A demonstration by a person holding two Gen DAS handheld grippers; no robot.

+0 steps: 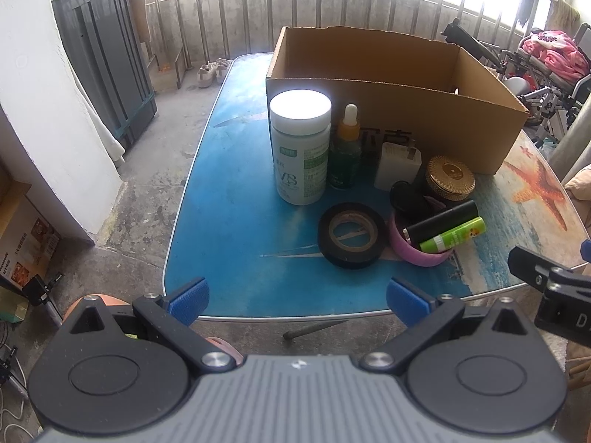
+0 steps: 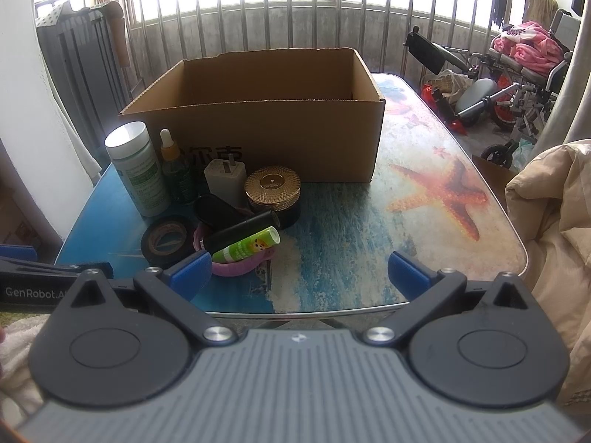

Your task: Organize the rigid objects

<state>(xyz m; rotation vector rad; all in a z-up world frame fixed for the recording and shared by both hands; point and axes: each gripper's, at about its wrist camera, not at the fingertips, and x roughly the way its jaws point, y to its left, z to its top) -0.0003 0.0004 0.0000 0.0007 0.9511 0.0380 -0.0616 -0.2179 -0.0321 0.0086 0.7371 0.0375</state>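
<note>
An open cardboard box (image 1: 424,118) (image 2: 280,136) stands at the back of the table. In front of it are a white vitamin bottle (image 1: 301,147) (image 2: 138,170), a green dropper bottle (image 1: 345,151) (image 2: 177,173), a white charger (image 1: 397,166) (image 2: 225,179), a gold-lidded jar (image 1: 450,178) (image 2: 273,188), a black tape roll (image 1: 351,234) (image 2: 166,240), and a purple ring (image 1: 421,251) (image 2: 236,267) with a black tube (image 1: 443,226) (image 2: 240,236) and a green tube (image 1: 452,240) (image 2: 247,249) resting on it. My left gripper (image 1: 297,301) and right gripper (image 2: 299,271) are open and empty at the table's front edge.
The table (image 1: 229,221) (image 2: 424,221) has a blue sea print with an orange starfish (image 2: 443,192). A wheelchair (image 2: 498,92) with pink cloth stands at the right. A grey cabinet (image 1: 103,70) stands at the left. A beige cushion (image 2: 554,221) lies beside the table's right edge.
</note>
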